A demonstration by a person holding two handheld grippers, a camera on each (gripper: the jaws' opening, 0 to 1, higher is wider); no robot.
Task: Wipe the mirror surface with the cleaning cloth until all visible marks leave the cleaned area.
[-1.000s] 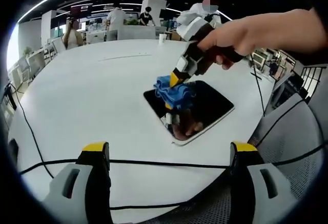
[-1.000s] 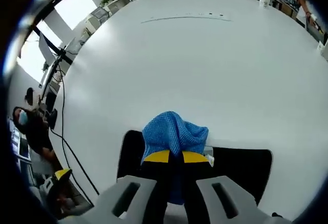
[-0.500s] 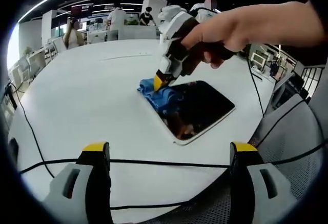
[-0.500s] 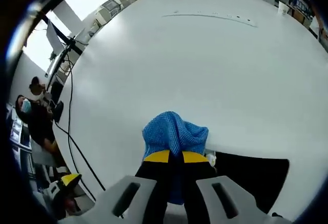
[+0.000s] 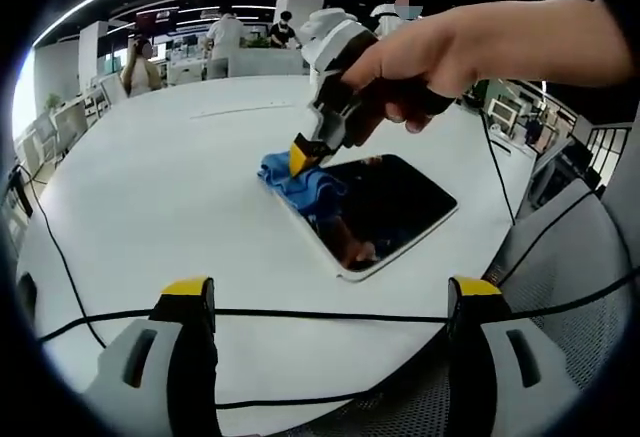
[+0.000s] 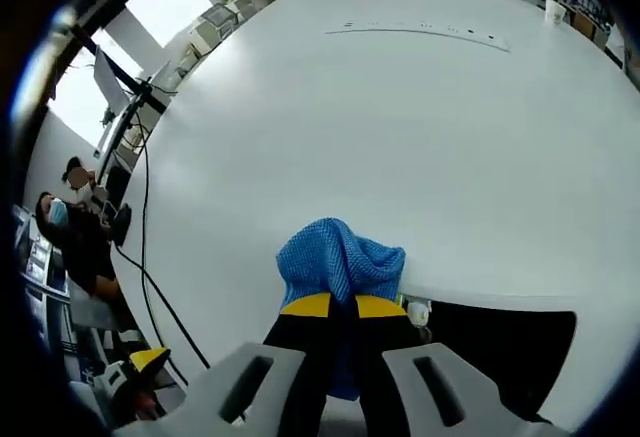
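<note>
right gripper (image 6: 343,306) clamped on the blue cleaning cloth (image 6: 340,260) at the mirror's (image 5: 385,207) far-left corner

left gripper (image 5: 330,302) hangs near the surface (image 5: 170,187) edge, its jaws spread wide with nothing between them. beyond it the dark mirror lies flat on the white surface; a hand (image 5: 440,57) presses the right gripper's bunched cloth onto that corner, overlapping the mirror's edge. people stand far behind.
</note>
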